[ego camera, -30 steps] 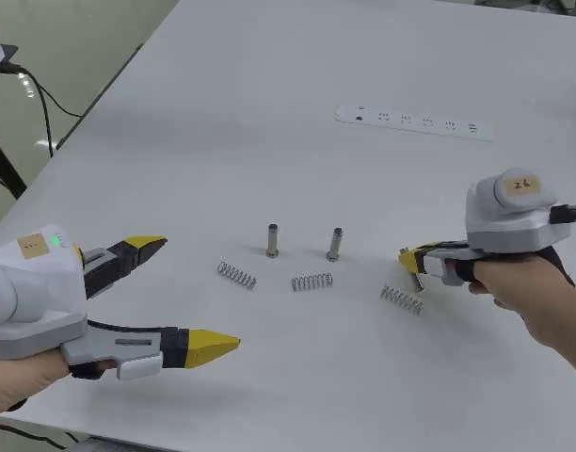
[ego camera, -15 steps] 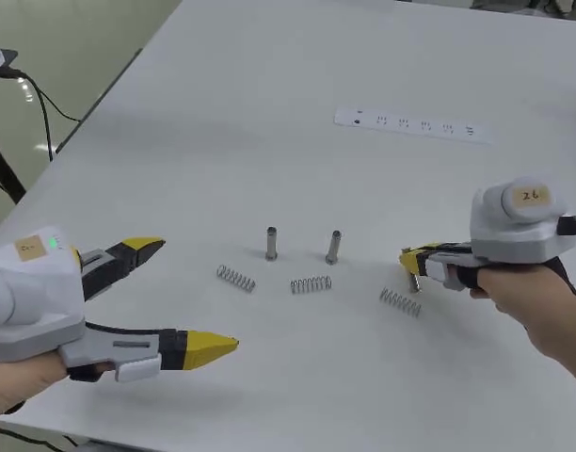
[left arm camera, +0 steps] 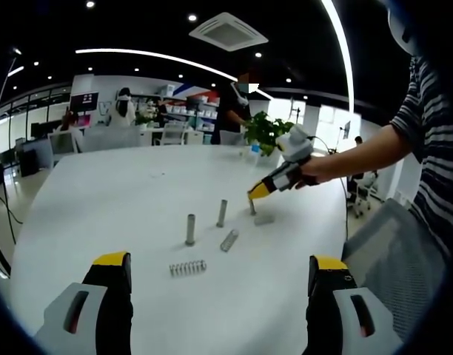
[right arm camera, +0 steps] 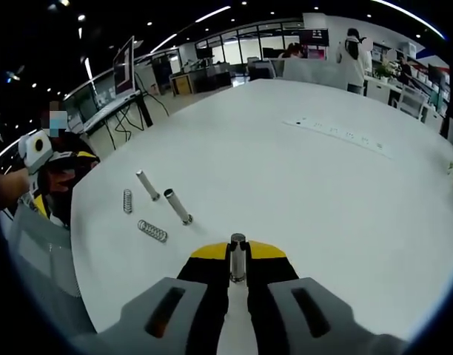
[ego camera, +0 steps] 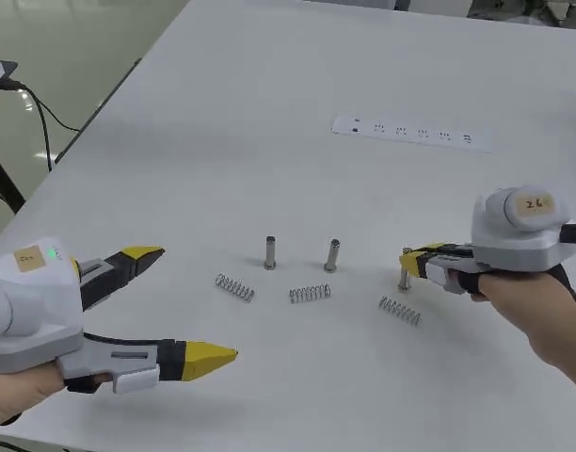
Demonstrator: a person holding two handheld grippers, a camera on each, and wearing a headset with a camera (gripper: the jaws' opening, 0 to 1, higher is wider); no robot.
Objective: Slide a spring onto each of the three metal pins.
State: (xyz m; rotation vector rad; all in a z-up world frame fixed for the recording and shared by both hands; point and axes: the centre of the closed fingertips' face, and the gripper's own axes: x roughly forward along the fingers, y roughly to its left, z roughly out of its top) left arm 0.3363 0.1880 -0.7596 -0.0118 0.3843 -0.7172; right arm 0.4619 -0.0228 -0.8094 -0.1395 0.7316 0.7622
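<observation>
One wide white surface [ego camera: 269,113], with a white power strip [ego camera: 410,133] lying flat toward the far side. Nearer than the power strip and well off to its left: left tool [ego camera: 197,302], jaws spread wide apart with nothing between them, hovering above the surface. Nearer than the power strip's right end: right tool [ego camera: 408,257], jaws pressed together on the held pin [ego camera: 405,276], gripped near its top and upright; cannot tell whether its foot touches the surface. Straight in front of the power strip's left end: second pin [ego camera: 332,254], standing upright. Further left of that end: third pin [ego camera: 270,252], also upright. Nearer still from the power strip, flat in a loose row and apart from the pins: left spring [ego camera: 234,287], middle spring [ego camera: 310,294], right spring [ego camera: 399,310].
</observation>
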